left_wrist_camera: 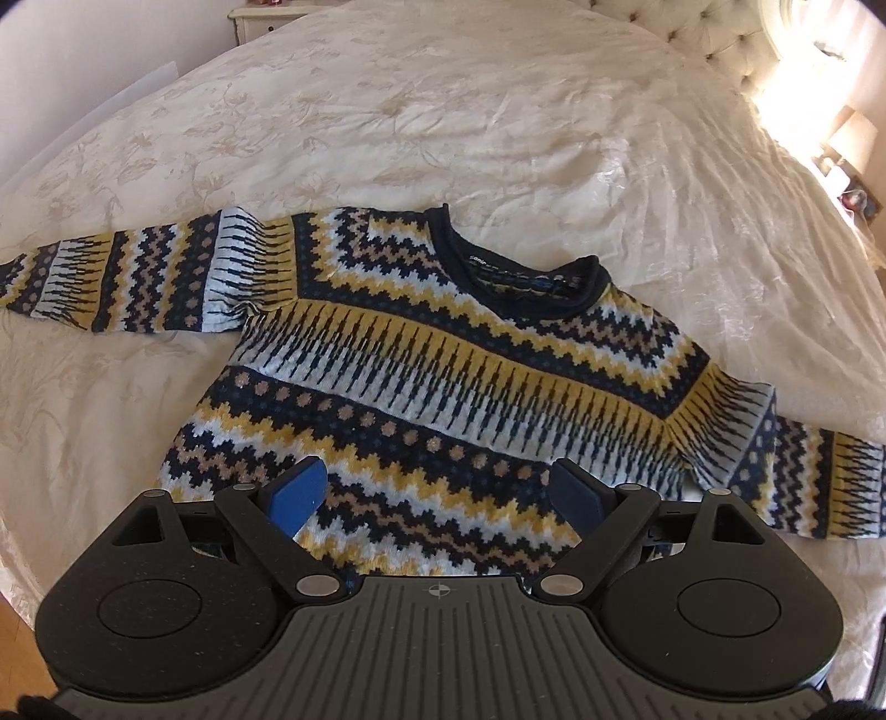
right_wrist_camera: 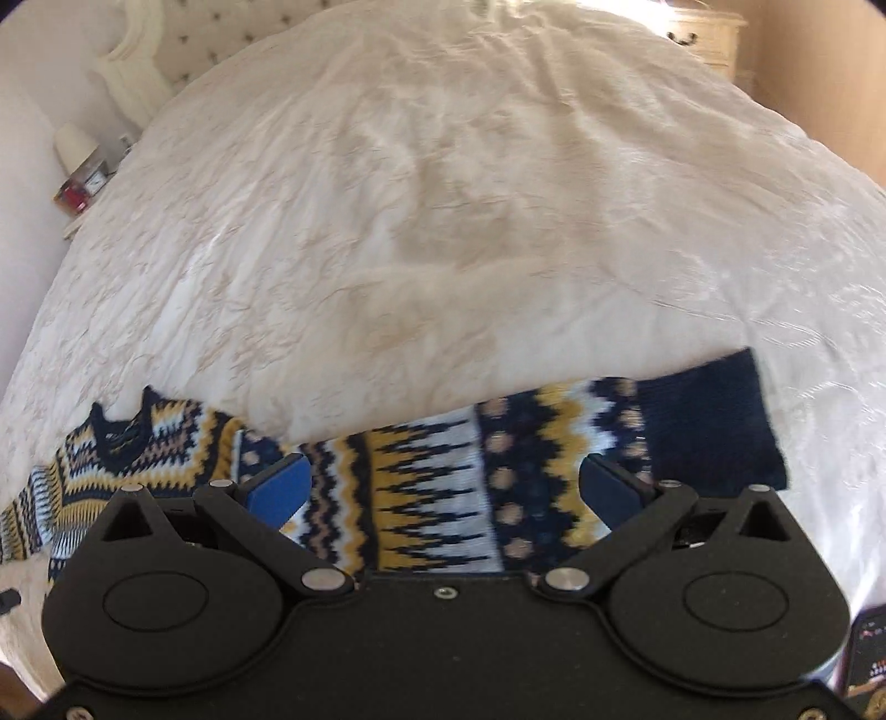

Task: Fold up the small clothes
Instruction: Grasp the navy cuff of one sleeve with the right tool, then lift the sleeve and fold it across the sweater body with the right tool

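A small knitted sweater (left_wrist_camera: 443, 376) in navy, yellow, white and tan zigzag bands lies flat on the bed, front up, both sleeves spread out sideways. My left gripper (left_wrist_camera: 440, 498) hovers over the sweater's lower hem, open, with nothing between its blue pads. In the right wrist view the sweater's sleeve (right_wrist_camera: 526, 471) with its navy cuff (right_wrist_camera: 714, 421) lies across the frame. My right gripper (right_wrist_camera: 443, 493) is above that sleeve, open and empty. The collar (right_wrist_camera: 119, 429) shows at the left.
The cream bedspread (left_wrist_camera: 443, 122) stretches wide beyond the sweater. A tufted headboard (left_wrist_camera: 736, 33) and a bedside table with a lamp (left_wrist_camera: 853, 138) are at one end, a dresser (right_wrist_camera: 703, 33) at the far side. A phone-like object (right_wrist_camera: 869, 659) sits at the lower right.
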Demonstrator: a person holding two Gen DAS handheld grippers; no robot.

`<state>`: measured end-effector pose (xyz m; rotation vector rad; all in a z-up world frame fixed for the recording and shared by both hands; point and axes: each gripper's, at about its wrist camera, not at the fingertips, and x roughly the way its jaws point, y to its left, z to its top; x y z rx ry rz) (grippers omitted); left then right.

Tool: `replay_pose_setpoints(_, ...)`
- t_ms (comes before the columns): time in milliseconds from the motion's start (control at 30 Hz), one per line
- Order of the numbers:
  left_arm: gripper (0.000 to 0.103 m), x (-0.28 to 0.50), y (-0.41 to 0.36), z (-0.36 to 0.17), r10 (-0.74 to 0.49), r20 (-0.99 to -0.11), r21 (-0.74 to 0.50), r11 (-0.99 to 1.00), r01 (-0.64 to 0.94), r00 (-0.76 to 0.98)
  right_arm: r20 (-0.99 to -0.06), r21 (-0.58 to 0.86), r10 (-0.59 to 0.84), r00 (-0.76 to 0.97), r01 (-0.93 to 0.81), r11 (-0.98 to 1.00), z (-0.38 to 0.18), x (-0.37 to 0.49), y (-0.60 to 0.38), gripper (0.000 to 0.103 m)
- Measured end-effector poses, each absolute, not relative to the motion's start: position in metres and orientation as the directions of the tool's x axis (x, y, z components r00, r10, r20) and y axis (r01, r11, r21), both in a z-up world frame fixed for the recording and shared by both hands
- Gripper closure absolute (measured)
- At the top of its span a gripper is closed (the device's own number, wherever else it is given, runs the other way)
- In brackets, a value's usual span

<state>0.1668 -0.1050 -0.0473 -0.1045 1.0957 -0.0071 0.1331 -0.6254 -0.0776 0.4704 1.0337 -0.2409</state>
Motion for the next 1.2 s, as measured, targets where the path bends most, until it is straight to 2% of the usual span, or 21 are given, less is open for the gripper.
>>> replay_pose_setpoints(200,0.016,0.170,-0.112,-0.050,-0.059,-0.892,-0.080,0.996,-0.029,0.447,-0.902,0.292,0.043,0.430,0.533,0.794,-0.112,0.113,-0.645,0.001)
replay_pose_setpoints(267,0.016,0.171,-0.114,-0.050,-0.062,-0.891,-0.076,0.997,-0.013,0.449,-0.892,0.334,0.064,0.448,0.557,0.761,-0.124,0.109,-0.652,0.001)
replay_pose_setpoints(367,0.016,0.172,-0.114,-0.048,-0.068,-0.889,-0.077,0.997,-0.001,0.453,-0.872,0.348,0.020,0.489,0.591,0.728,-0.136,0.109,-0.649,0.000)
replay_pose_setpoints(433,0.016,0.172,-0.111,-0.046,-0.070,-0.885,-0.078,0.997,0.002,0.460,-0.872,0.311,-0.049,0.487,0.628,0.713,-0.136,0.110,-0.644,0.009)
replay_pose_setpoints(500,0.016,0.172,-0.106,-0.046,-0.073,-0.882,-0.080,0.997,0.006,0.466,-0.873,0.248,-0.127,0.471,0.653,0.715,-0.130,0.110,-0.639,0.040)
replay_pose_setpoints(533,0.016,0.172,-0.103,-0.046,-0.076,-0.881,-0.082,0.997,0.008,0.467,-0.871,0.234,-0.145,0.469,0.655,0.719,-0.128,0.110,-0.637,0.047)
replay_pose_setpoints(600,0.016,0.173,-0.098,-0.048,-0.083,-0.883,-0.087,0.996,0.013,0.462,-0.855,0.258,-0.147,0.498,0.653,0.712,-0.122,0.106,-0.634,0.087)
replay_pose_setpoints(667,0.016,0.174,-0.091,-0.051,-0.092,-0.887,-0.092,0.995,0.021,0.453,-0.839,0.260,-0.164,0.518,0.648,0.716,-0.109,0.102,-0.630,0.087)
replay_pose_setpoints(867,0.016,0.173,-0.069,-0.051,-0.130,-0.879,-0.126,0.991,0.038,0.459,-0.811,0.117,-0.325,0.486,0.679,0.725,-0.065,0.086,-0.617,0.088)
replay_pose_setpoints(933,0.016,0.173,-0.061,-0.051,-0.142,-0.877,-0.138,0.990,0.042,0.460,-0.806,0.088,-0.370,0.463,0.711,0.698,-0.055,0.081,-0.615,0.090)
replay_pose_setpoints(967,0.016,0.173,-0.056,-0.051,-0.148,-0.876,-0.144,0.989,0.043,0.459,-0.798,0.079,-0.392,0.457,0.725,0.684,-0.049,0.080,-0.611,0.094)
replay_pose_setpoints(1200,0.016,0.173,-0.016,-0.051,-0.175,-0.874,-0.170,0.984,0.051,0.453,-0.724,0.080,-0.387,0.571,0.627,0.775,0.000,0.114,-0.538,0.094)
